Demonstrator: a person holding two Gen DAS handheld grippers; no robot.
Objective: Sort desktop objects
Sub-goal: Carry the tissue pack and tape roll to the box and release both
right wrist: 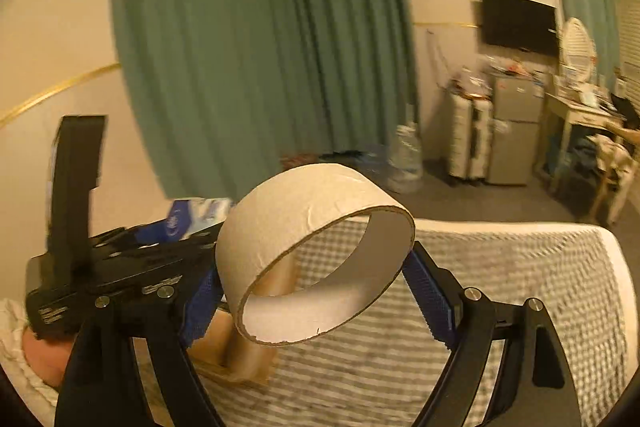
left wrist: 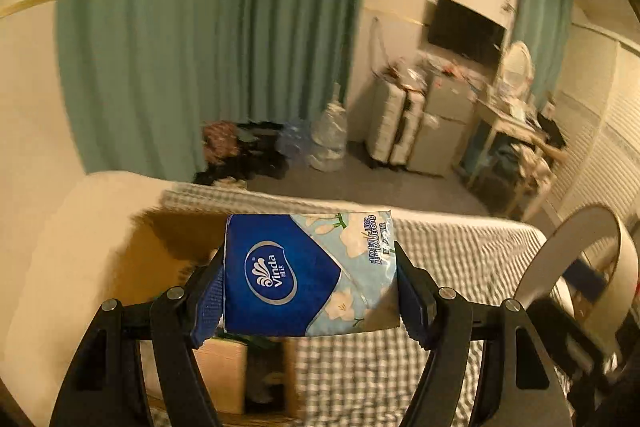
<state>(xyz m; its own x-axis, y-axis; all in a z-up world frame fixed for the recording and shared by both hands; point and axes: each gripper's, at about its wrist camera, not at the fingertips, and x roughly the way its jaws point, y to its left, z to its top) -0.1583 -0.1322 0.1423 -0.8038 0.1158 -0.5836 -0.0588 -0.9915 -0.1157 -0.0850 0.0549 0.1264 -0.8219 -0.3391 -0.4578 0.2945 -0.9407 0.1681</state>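
A blue and pale-blue tissue pack (left wrist: pixel 308 275) with a flower print is clamped between the blue pads of my left gripper (left wrist: pixel 310 291), held in the air above a checked bed. The right gripper (right wrist: pixel 316 291) is shut on a wide cardboard ring (right wrist: pixel 312 227), its pads pressing the ring's two sides. In the right wrist view the left gripper's black body (right wrist: pixel 112 267) and the tissue pack (right wrist: pixel 196 217) show at the left, with a hand (right wrist: pixel 44 355) below. The cardboard ring (left wrist: pixel 576 255) appears at the right edge of the left wrist view.
Below both grippers lies a bed with a grey checked cover (right wrist: pixel 500 307) and a wooden open box (left wrist: pixel 224 375) on it. Green curtains (left wrist: pixel 208 47) hang behind. A small fridge (right wrist: pixel 512 131), suitcase (right wrist: pixel 468 143), water bottles (left wrist: pixel 328 135) and a cluttered desk (right wrist: pixel 580 111) stand across the room.
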